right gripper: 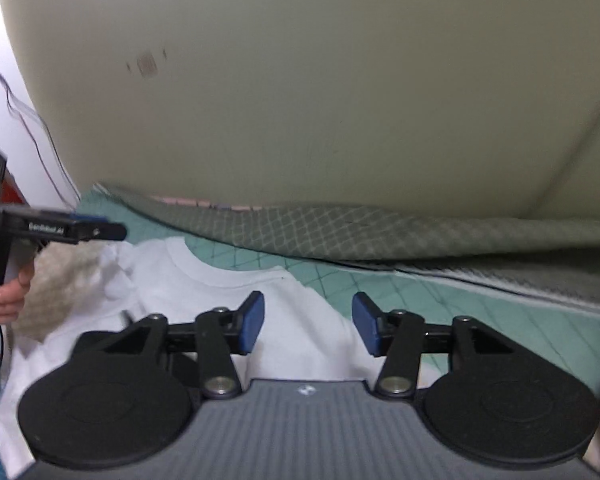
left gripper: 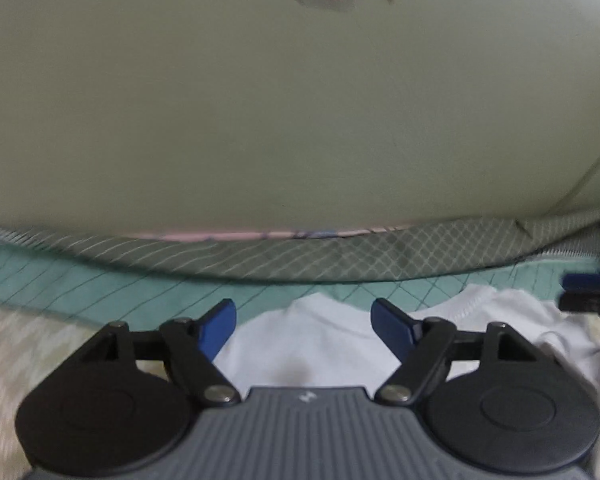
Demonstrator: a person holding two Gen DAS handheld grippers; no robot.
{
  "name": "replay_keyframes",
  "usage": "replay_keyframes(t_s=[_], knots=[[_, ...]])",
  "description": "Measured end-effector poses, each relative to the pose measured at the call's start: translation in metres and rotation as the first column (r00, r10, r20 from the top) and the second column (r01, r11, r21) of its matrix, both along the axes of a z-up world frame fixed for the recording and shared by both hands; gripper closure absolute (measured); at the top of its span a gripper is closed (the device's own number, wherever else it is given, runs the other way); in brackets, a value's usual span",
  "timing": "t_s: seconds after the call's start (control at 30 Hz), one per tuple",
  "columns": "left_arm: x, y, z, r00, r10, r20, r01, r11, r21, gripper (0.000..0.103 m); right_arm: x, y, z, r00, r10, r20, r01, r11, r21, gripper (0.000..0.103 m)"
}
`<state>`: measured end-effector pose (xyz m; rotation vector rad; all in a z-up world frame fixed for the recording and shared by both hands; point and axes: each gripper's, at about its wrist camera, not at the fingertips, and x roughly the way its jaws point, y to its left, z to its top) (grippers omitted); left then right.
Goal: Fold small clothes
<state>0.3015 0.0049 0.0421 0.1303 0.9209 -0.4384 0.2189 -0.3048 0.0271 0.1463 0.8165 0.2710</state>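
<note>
A small white T-shirt lies on a teal quilted bed cover, its neckline toward the wall. My left gripper is open just above the shirt's left shoulder, holding nothing. In the right wrist view the same shirt shows with its round collar at the far side. My right gripper is open over the shirt's right shoulder edge, empty. The left gripper also shows at the left of the right wrist view, with the person's hand under it.
A pale green wall stands close behind the bed. A grey diamond-pattern bolster or folded quilt runs along the wall. A cream patterned cloth lies at the left. Cables hang at the far left.
</note>
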Motion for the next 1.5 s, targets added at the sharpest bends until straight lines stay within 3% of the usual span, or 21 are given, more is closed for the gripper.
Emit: replay_keyframes(t_s=[0.1,0.13,0.2,0.27,0.3,0.37,0.5,0.63,0.73,0.83,0.93,1.03,1.1,1.13,1.17,1.33,1.5], knots=[[0.013,-0.019,-0.024,0.999,-0.037,-0.04,0.039,0.998,0.059,0.034,0.027,0.007,-0.02,0.999,0.03,-0.023,-0.03,1.0,0.004,0.055],[0.016,-0.022,-0.032,0.997,-0.042,-0.058,0.046,0.996,0.075,0.051,0.034,0.012,-0.027,0.999,0.037,-0.034,-0.037,0.999,0.003,0.055],[0.013,-0.028,-0.039,0.999,-0.046,-0.02,0.048,0.991,0.124,0.07,0.045,0.016,-0.04,0.997,0.054,-0.06,-0.054,0.999,0.005,0.055],[0.008,-0.03,-0.033,0.999,-0.05,-0.008,0.051,0.991,0.125,0.093,0.047,0.022,-0.046,0.994,0.084,-0.065,-0.083,0.996,0.013,0.089],[0.005,-0.028,-0.029,0.999,-0.042,-0.004,0.043,0.992,0.121,0.096,0.046,0.026,-0.045,0.994,0.095,-0.059,-0.094,0.996,0.008,0.095],[-0.002,-0.022,-0.017,0.999,-0.037,0.017,0.036,0.996,0.086,0.098,0.036,0.031,-0.034,0.994,0.104,-0.027,-0.104,0.995,0.006,0.1],[-0.045,-0.006,0.022,0.996,-0.048,0.081,0.047,0.999,0.013,0.1,-0.003,0.039,0.012,0.989,0.116,0.088,-0.116,0.993,-0.005,0.101],[-0.114,0.017,0.057,0.986,-0.07,0.149,0.083,0.993,-0.081,0.1,-0.069,0.052,0.064,0.964,0.153,0.22,-0.154,0.988,-0.013,0.101],[-0.171,0.033,0.069,0.977,-0.102,0.187,0.125,0.986,-0.113,0.1,-0.125,0.068,0.086,0.941,0.195,0.278,-0.185,0.981,-0.061,0.101],[-0.219,0.046,0.066,0.975,-0.109,0.193,0.14,0.978,-0.156,0.1,-0.164,0.081,0.09,0.933,0.214,0.288,-0.189,0.975,-0.113,0.101],[-0.261,0.059,0.051,0.976,-0.104,0.19,0.14,0.972,-0.188,0.1,-0.188,0.079,0.09,0.935,0.197,0.296,-0.176,0.98,-0.095,0.1],[-0.292,0.072,0.028,0.981,-0.086,0.174,0.123,0.969,-0.215,0.1,-0.197,0.073,0.078,0.958,0.134,0.255,-0.128,0.991,-0.039,0.099],[-0.311,0.083,0.017,0.985,-0.068,0.16,0.106,0.964,-0.242,0.1,-0.2,0.067,0.071,0.971,0.089,0.223,-0.095,0.995,0.017,0.091],[-0.316,0.087,0.009,0.987,-0.059,0.15,0.095,0.963,-0.251,0.1,-0.201,0.061,0.066,0.975,0.057,0.214,-0.069,0.996,0.051,0.059],[-0.323,0.093,0.003,0.989,-0.047,0.141,0.082,0.963,-0.256,0.1,-0.202,0.056,0.061,0.978,0.018,0.207,-0.037,0.995,0.092,0.019],[-0.338,0.12,-0.019,0.995,0.005,0.103,0.027,0.954,-0.3,0.101,-0.219,0.04,0.04,0.965,-0.187,0.186,0.137,0.957,0.254,0.026],[-0.336,0.15,-0.022,0.997,0.04,0.072,-0.012,0.933,-0.359,0.101,-0.24,0.032,0.024,0.928,-0.335,0.164,0.288,0.923,0.256,0.033]])
